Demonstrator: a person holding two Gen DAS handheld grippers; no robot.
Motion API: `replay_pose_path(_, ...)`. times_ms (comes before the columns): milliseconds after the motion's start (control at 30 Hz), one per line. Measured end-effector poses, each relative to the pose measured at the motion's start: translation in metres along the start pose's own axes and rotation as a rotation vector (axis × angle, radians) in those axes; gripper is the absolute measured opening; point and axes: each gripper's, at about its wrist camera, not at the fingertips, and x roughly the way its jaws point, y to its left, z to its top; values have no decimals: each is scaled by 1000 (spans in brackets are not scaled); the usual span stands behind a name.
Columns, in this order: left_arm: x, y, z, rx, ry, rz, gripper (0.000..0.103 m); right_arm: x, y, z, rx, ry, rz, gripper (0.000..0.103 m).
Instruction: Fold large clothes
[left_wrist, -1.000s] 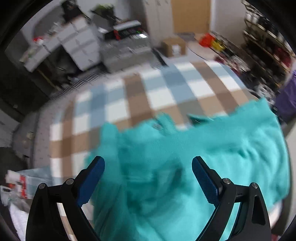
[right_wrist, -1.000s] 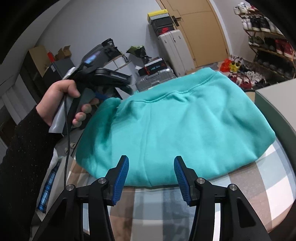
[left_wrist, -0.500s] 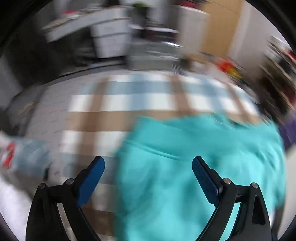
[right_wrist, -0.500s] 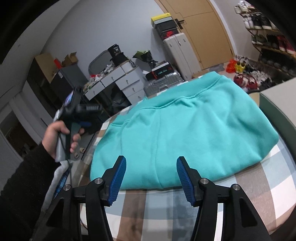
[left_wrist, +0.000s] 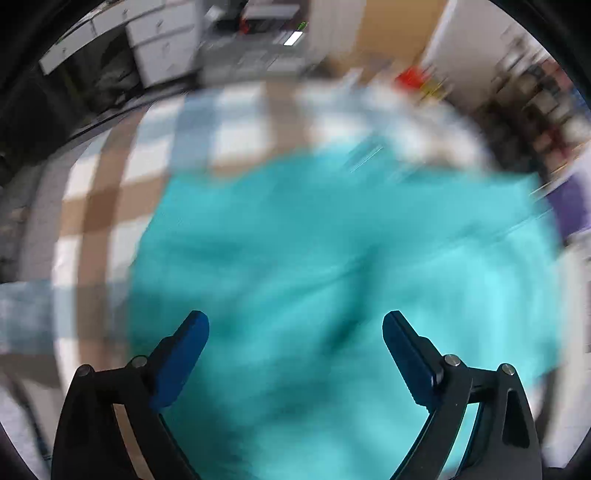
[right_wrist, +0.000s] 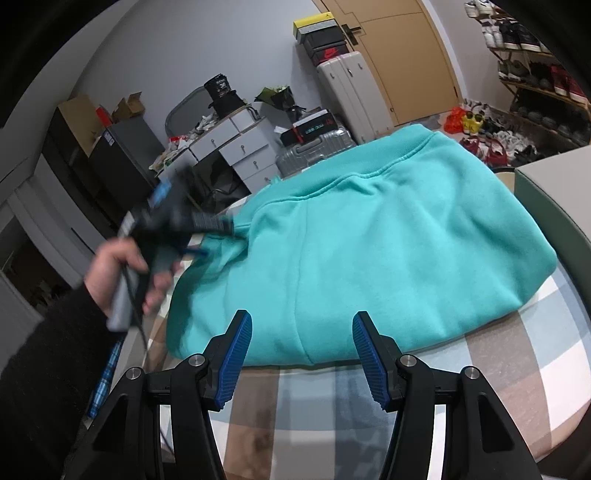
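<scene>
A turquoise sweatshirt (right_wrist: 388, 236) lies folded on the round table with a checked cloth (right_wrist: 517, 354). My right gripper (right_wrist: 302, 332) is open just in front of the sweatshirt's near edge, with nothing between its blue pads. In the blurred left wrist view, my left gripper (left_wrist: 295, 332) hangs wide open above the sweatshirt (left_wrist: 332, 277), pointing steeply down with nothing in it. The right wrist view shows a hand (right_wrist: 122, 269) carrying that left gripper (right_wrist: 225, 223) at the sweatshirt's left end.
Behind the table stand grey drawers (right_wrist: 236, 147), a silver suitcase (right_wrist: 310, 147) and a white suitcase (right_wrist: 354, 92). A shoe rack (right_wrist: 535, 66) fills the right wall. A pale box (right_wrist: 554, 177) sits at the table's right edge.
The left gripper swung away to the left, then came back over the sweatshirt's left end, tilting further down. The right gripper stayed put and its jaws widened slightly.
</scene>
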Motion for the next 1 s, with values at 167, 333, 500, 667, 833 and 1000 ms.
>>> replay_pose_path(167,14,-72,33,137,-15,133,94,4,3,-1,-29,9,-29,58)
replay_pose_path(333,90,-50,17,34,199,179,102,-1,-12,2,8,-4,-51,59)
replay_pose_path(500,55,-50,10,31,161,202,102,-9,-43,6,122,-17,-74,62)
replay_pose_path(667,-17,-62,-37,123,64,148,102,-27,-98,0,392,-55,-75,66)
replay_pose_path(833,-12,-50,-72,125,82,66,102,-16,-146,-10,650,-7,17,74)
replay_pose_path(1000,22,-50,-81,95,148,53,102,6,-173,-16,827,13,124,82)
